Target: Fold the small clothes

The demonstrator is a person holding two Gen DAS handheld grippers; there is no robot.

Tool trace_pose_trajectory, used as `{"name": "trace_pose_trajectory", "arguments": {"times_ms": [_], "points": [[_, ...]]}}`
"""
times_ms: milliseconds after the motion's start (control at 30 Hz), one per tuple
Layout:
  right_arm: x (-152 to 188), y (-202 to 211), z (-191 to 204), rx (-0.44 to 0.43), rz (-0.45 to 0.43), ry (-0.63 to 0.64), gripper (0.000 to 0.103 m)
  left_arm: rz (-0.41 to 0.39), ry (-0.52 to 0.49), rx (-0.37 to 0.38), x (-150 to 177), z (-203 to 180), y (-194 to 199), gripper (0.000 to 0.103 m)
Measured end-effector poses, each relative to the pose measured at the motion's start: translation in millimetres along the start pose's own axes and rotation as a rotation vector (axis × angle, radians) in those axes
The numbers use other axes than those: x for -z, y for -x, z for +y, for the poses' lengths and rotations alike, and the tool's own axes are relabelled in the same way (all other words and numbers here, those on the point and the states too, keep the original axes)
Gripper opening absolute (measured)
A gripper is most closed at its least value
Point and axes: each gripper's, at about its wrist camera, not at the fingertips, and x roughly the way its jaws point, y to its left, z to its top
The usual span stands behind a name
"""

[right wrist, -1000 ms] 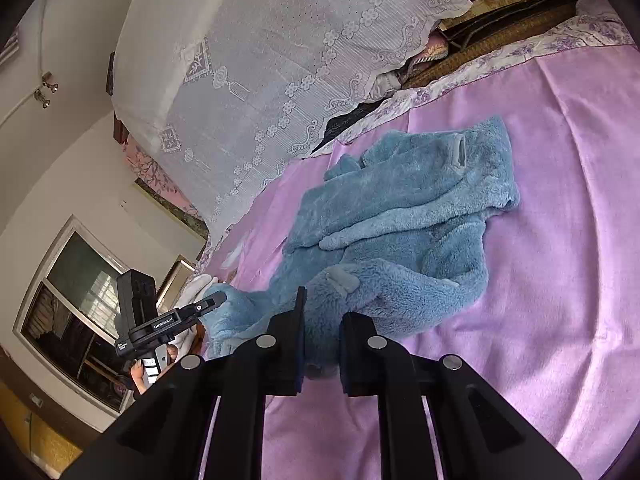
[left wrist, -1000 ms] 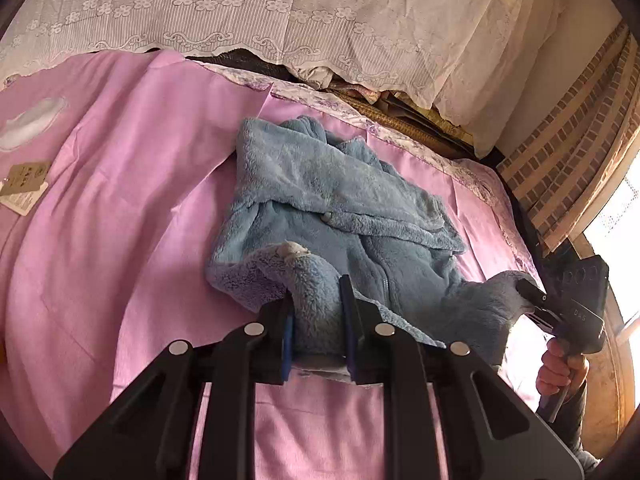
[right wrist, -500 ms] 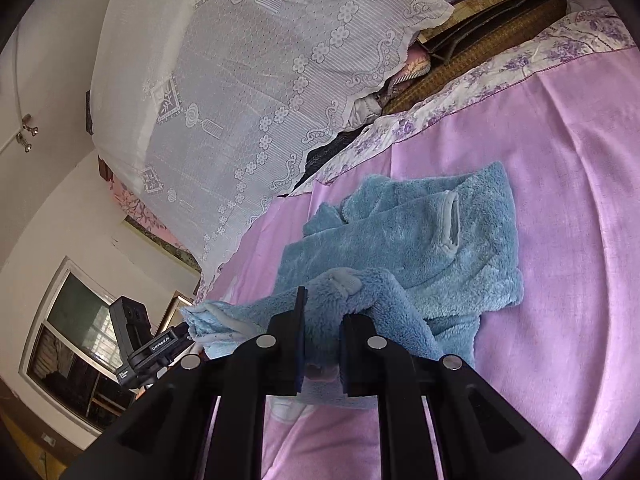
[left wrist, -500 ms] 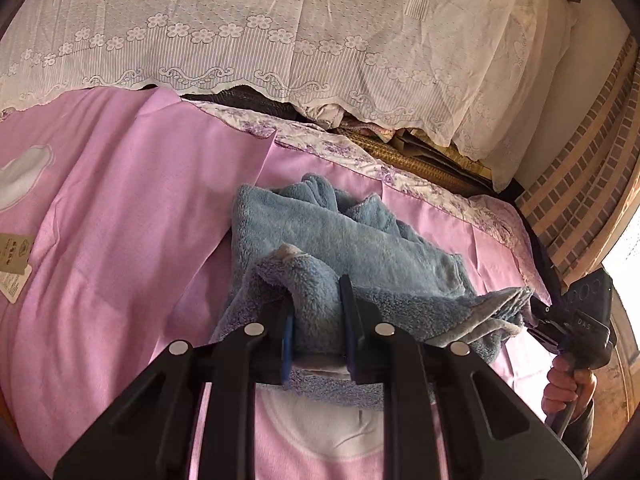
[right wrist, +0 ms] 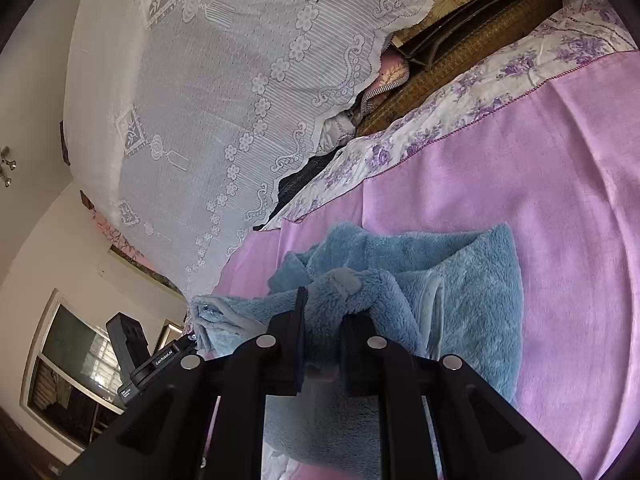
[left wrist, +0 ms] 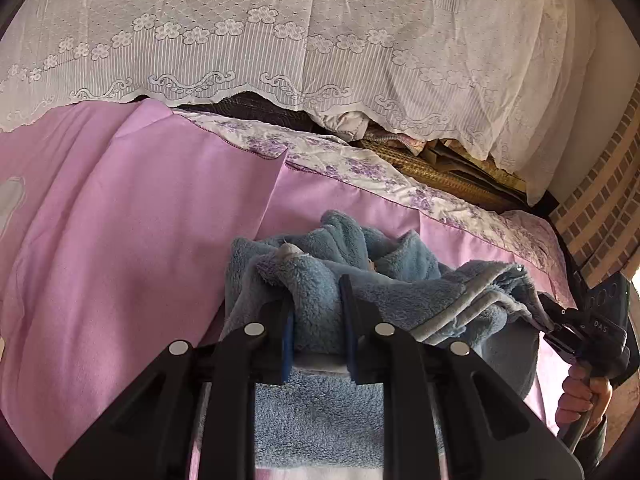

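A fleece garment lies on the bed sheet, toward the sheet's right side in the left wrist view, short of its far edge. Along that far edge runs a flowered border strip, and behind the strip sits a stack of mats with a lace cover hanging over it from above. The left gripper holds the garment's near left corner between its fingers; the right gripper holds the near right corner, so the lifted near edge spans between them above the rest of the garment. A brick wall stands at the bed's right side.
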Motion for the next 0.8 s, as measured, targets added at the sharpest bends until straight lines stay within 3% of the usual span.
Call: {"name": "trace_pose_trajectory", "arguments": {"times_ms": [300, 367, 500, 567, 700, 800], "points": [[-26.3, -47.1, -32.4, 0.045, 0.015, -0.045, 0.014, 0.057, 0.059, -0.005, -7.2, 25.7, -58.2, 0.018], [-27.1, -52.5, -40.0, 0.023, 0.019, -0.075, 0.023, 0.063, 0.094, 0.014, -5.9, 32.6, -65.0, 0.021], [-25.4, -47.0, -43.5, 0.000, 0.026, -0.103, 0.026, 0.052, 0.169, 0.098, -7.4, 42.6, -57.0, 0.028], [-24.1, -40.3, -33.2, 0.003, 0.008, -0.068, 0.027, 0.011, 0.181, 0.121, -9.6, 41.0, -42.1, 0.036], [-20.7, -27.8, -0.7, 0.033, -0.046, 0.055, 0.029, -0.056, 0.110, 0.092, -11.4, 19.0, -17.9, 0.047], [-22.2, -21.0, 4.4, 0.039, -0.092, 0.052, 0.037, -0.078, 0.002, 0.041, -8.3, -8.0, -13.3, 0.059]]}}
